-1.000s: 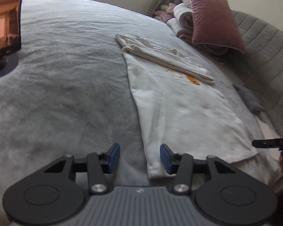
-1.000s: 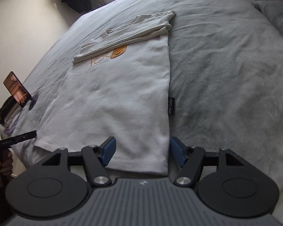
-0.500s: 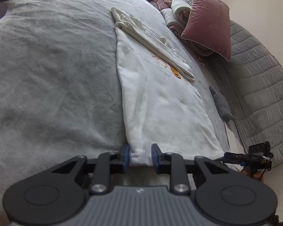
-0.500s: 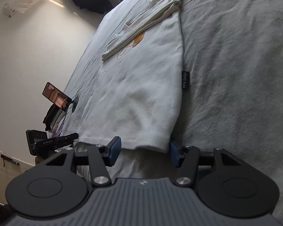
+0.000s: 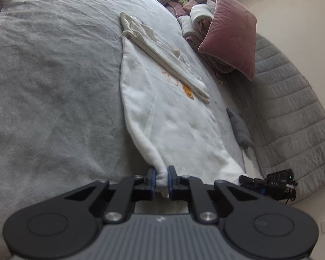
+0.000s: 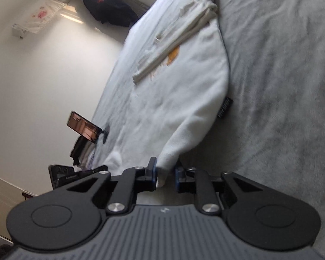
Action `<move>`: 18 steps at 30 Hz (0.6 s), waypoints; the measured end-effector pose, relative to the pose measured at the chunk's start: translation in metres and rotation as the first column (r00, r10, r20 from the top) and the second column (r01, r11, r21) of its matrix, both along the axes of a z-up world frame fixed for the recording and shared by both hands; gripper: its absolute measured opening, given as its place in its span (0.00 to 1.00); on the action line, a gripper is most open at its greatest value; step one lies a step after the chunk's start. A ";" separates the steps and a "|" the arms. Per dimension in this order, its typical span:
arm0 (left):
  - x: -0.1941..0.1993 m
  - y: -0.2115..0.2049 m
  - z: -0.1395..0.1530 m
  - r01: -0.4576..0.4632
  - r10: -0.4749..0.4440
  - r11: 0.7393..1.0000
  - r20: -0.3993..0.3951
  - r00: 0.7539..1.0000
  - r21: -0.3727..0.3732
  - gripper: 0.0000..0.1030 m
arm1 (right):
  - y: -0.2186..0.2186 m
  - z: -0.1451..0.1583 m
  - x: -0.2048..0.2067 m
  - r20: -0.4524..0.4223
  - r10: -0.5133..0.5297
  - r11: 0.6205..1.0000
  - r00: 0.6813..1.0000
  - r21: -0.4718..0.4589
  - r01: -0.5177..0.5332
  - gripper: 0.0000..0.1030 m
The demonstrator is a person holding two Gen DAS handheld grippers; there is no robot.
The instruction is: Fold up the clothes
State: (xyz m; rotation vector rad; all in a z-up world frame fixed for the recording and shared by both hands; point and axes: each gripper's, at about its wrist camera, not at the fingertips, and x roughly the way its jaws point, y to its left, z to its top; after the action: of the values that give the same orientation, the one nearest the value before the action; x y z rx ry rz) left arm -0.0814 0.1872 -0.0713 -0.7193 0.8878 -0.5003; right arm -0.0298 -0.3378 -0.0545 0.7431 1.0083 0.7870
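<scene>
A white sweatshirt (image 5: 173,117) with an orange print lies flat on the grey bed (image 5: 43,86), sleeves folded across its chest. My left gripper (image 5: 161,178) is shut on its near left hem corner, which is lifted off the bed. My right gripper (image 6: 165,174) pinches the near right hem corner of the sweatshirt (image 6: 179,99), which is also raised; a small gap shows beside the right pad. The right gripper also shows in the left wrist view (image 5: 268,183).
A pink pillow (image 5: 231,34) and bundled bedding (image 5: 195,19) lie at the head of the bed by a quilted grey headboard (image 5: 292,112). A small grey cloth (image 5: 240,130) lies beside the sweatshirt. A phone on a stand (image 6: 84,127) stands at the bed's left side.
Both grippers went from open at the hem to closed on its two corners. The corners have lifted off the bed and the hem is gathered upward.
</scene>
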 end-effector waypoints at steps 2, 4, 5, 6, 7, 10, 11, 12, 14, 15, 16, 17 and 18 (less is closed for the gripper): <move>0.002 0.001 0.002 -0.018 0.018 0.999 0.012 1.000 -0.027 0.10 | -0.003 0.003 0.004 0.019 -0.023 0.999 1.000 0.034 0.022 0.18; 0.007 0.003 0.004 -0.040 0.041 0.998 0.023 0.999 -0.055 0.10 | -0.006 0.004 0.008 0.020 -0.047 0.997 0.999 0.067 0.046 0.18; 0.009 0.003 0.004 -0.056 0.058 0.996 0.029 0.998 -0.066 0.10 | -0.007 0.005 0.011 0.021 -0.062 0.995 0.998 0.079 0.060 0.18; 0.012 0.004 0.005 -0.074 0.077 0.994 0.034 0.996 -0.075 0.10 | -0.008 0.005 0.013 0.022 -0.077 0.993 0.997 0.091 0.075 0.18; 0.015 0.004 0.005 -0.095 0.098 0.992 0.038 0.994 -0.081 0.10 | -0.009 0.006 0.016 0.024 -0.094 0.991 0.995 0.102 0.091 0.18; 0.027 0.004 0.005 -0.159 0.164 0.983 0.042 0.986 -0.096 0.10 | -0.006 0.007 0.024 0.035 -0.133 0.984 0.991 0.123 0.128 0.17; 0.031 0.004 0.004 -0.179 0.184 0.978 0.039 0.982 -0.102 0.10 | -0.005 0.006 0.027 0.032 -0.150 0.982 0.988 0.122 0.145 0.16; 0.035 0.004 0.003 -0.198 0.203 0.974 0.035 0.979 -0.107 0.10 | -0.004 0.005 0.030 0.030 -0.167 0.979 0.985 0.122 0.163 0.16; 0.043 0.005 0.001 -0.233 0.237 0.967 0.025 0.971 -0.106 0.10 | -0.003 0.003 0.037 0.024 -0.202 0.973 0.979 0.122 0.198 0.16; 0.047 0.004 0.001 -0.250 0.253 0.962 0.019 0.967 -0.106 0.10 | -0.002 0.002 0.040 0.021 -0.219 0.969 0.975 0.121 0.215 0.16; 0.051 0.004 -0.001 -0.268 0.271 0.957 0.010 0.963 -0.108 0.10 | -0.001 0.001 0.043 0.018 -0.236 0.965 0.972 0.121 0.232 0.16; 0.055 0.003 -0.002 -0.285 0.287 0.952 0.001 0.958 -0.107 0.10 | -0.001 0.000 0.046 0.015 -0.253 0.961 0.967 0.118 0.250 0.16; 0.059 0.003 -0.003 -0.302 0.303 0.948 -0.008 0.953 -0.104 0.10 | 0.000 0.000 0.049 0.013 -0.269 0.957 0.963 0.115 0.265 0.16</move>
State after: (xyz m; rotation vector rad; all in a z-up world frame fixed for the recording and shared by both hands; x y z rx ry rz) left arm -0.0220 0.1898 -0.0746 -0.9307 0.7302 -0.2758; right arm 0.0188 -0.3379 -0.0544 0.9408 0.8212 0.6202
